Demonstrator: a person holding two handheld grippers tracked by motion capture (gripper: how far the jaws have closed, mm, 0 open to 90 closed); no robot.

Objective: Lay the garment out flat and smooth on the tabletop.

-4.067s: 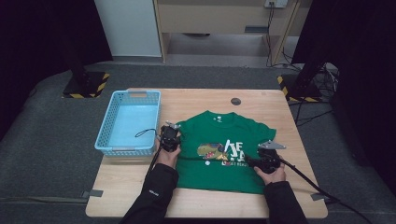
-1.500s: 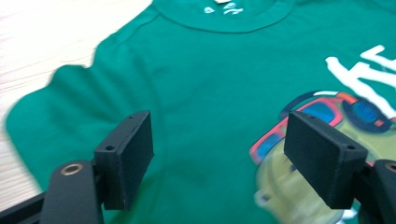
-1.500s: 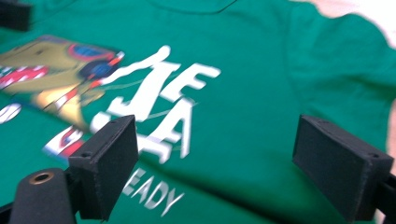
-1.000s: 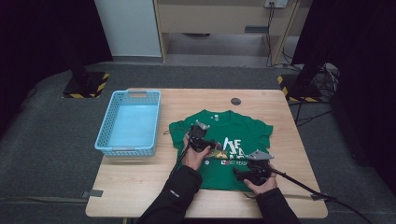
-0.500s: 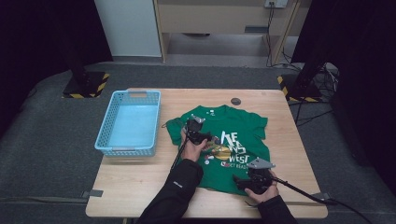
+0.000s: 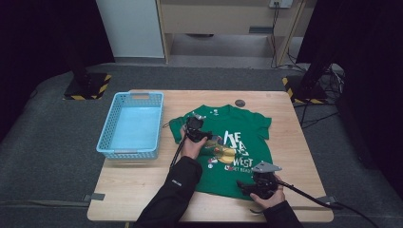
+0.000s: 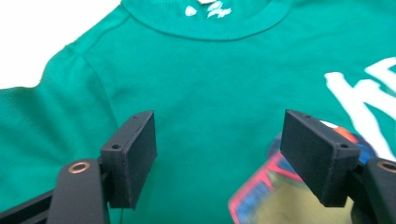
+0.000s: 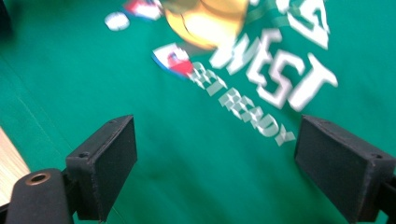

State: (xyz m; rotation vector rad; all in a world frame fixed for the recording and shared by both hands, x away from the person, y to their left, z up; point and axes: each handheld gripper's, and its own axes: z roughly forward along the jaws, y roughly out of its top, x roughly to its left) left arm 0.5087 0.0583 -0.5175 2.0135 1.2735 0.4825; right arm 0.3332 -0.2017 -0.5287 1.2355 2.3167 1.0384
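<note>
A green T-shirt [image 6: 237, 142] with white lettering and a yellow and red print is spread, front up, on the wooden counter [image 6: 138, 190], with its collar toward the far edge. It is set at a slant, so that the hem points toward the near right corner of the counter. A light blue plastic basket [image 6: 130, 126] is seen left of the shirt, apart from it. A small dark round disc [image 6: 240, 102] is set in the counter just beyond the collar.

The left forearm, in a black sleeve [image 6: 173, 190], is stretched forward and slightly leftward across the near left part of the shirt. The left hand [image 6: 191, 145] is wrapped around the left claw [image 6: 195, 127], which is held over the shirt's chest, below the collar and near the shirt's left shoulder. In the left gripper view the left claw [image 7: 217, 154] is seen spread wide, with green cloth and the ribbed collar [image 7: 205, 28] visible between the jaws; nothing is held between them. Whether the jaws touch the cloth cannot be told.

The right hand [image 6: 268, 192] is kept close to the near edge of the counter, at the hem of the shirt, with the wrist bent so that the right claw [image 6: 244, 186] points leftward over the hem. A grey three-cornered plate [image 6: 266, 167] is carried on top of it, and a cable [image 6: 309, 194] trails off to the right. In the right gripper view the right claw [image 8: 217, 168] is likewise spread wide over the lettering [image 8: 275, 79], with nothing gripped, and a strip of bare counter shows at the left edge.
</note>
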